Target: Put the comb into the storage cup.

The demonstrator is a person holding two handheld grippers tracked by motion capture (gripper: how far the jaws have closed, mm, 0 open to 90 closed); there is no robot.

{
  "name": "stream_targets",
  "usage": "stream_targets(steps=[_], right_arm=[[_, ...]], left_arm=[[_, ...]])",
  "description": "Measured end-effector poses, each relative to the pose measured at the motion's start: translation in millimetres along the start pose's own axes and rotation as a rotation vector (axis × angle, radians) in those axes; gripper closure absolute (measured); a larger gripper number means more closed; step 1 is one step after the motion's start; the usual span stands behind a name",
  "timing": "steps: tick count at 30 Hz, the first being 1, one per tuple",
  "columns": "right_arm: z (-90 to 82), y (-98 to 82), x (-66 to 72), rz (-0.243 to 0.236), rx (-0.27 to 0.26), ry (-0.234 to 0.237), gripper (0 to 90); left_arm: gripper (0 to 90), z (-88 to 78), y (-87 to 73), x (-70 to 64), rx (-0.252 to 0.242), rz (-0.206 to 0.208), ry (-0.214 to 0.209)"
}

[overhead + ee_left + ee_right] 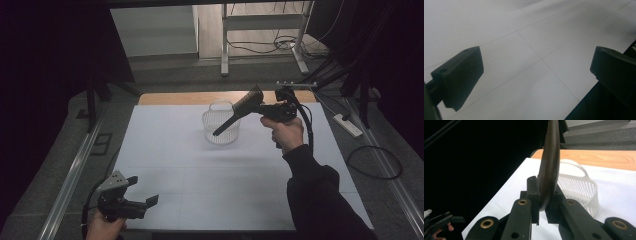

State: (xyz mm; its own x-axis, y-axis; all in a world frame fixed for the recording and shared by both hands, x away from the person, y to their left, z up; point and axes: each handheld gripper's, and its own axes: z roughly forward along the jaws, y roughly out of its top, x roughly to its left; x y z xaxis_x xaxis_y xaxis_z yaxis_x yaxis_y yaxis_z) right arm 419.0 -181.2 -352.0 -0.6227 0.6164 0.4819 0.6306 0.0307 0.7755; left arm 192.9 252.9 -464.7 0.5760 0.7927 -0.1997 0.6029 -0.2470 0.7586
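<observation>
The white tabletop [200,190] is lying mostly bare, with a strip of wood showing along its far edge. Near the middle of that far edge a white slotted basket [221,126] with a hoop handle is standing upright. Above it, the right gripper [260,107] is clamping a dark brush-like tool [240,112] between its jaws; in the right gripper view the jaws are pinching the tool's thin edge, and the tool is slanting so that its slim end is hanging over the basket's opening. At the near left corner the left gripper [142,192] is hovering with its jaws spread wide and nothing between them. The likely aim is dropping the tool into the basket. The risk is that the slanted tool is catching the rim or the hoop handle on the way down, tipping the light basket, or slipping sideways in such a narrow pinch and landing on the tabletop.
</observation>
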Motion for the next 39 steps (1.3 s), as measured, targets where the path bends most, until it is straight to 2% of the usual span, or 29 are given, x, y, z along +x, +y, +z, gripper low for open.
stream_targets(steps=[11,17,26,39], right_arm=[[6.8,8.7,-6.8,0.012,-0.019,-0.035,83.5],[10.8,14.0,-9.4,0.022,-0.031,-0.046,83.5],[17.3,22.6,-10.0,0.009,-0.041,-0.076,83.5],[30.7,21.7,-18.3,0.016,-0.037,-0.106,83.5]], left_arm=[[0.0,-10.8,-5.7,2.7,0.009,-0.023,0.046],[0.1,-11.5,-6.2,3.3,0.019,-0.027,0.048],[1.2,-10.3,-6.0,3.4,0.030,-0.025,0.045],[1.2,-10.6,-6.3,4.1,0.027,-0.030,0.040]])
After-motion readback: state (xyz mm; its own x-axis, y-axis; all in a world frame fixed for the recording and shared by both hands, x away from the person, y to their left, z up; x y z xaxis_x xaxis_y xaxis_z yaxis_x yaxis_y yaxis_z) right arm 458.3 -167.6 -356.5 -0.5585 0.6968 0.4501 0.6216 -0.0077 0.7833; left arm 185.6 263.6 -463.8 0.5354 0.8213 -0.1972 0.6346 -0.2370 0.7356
